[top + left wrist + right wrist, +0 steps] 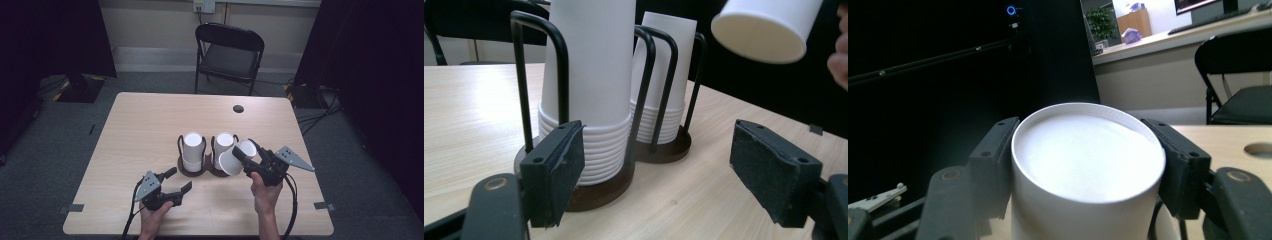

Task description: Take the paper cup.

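Cup (236,157) clamped in the right gripper's (248,156) jaws, tilted beside the right stack (223,148); level it before lowering. Left gripper (176,180) waits, jaws apart.

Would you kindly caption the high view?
Right gripper holds a tilted paper cup beside two cup stacks.

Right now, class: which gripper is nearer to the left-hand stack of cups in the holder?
Left. The left gripper hovers open just in front of the left-hand stack; the right gripper, clamping a single cup, sits beyond the right-hand stack.
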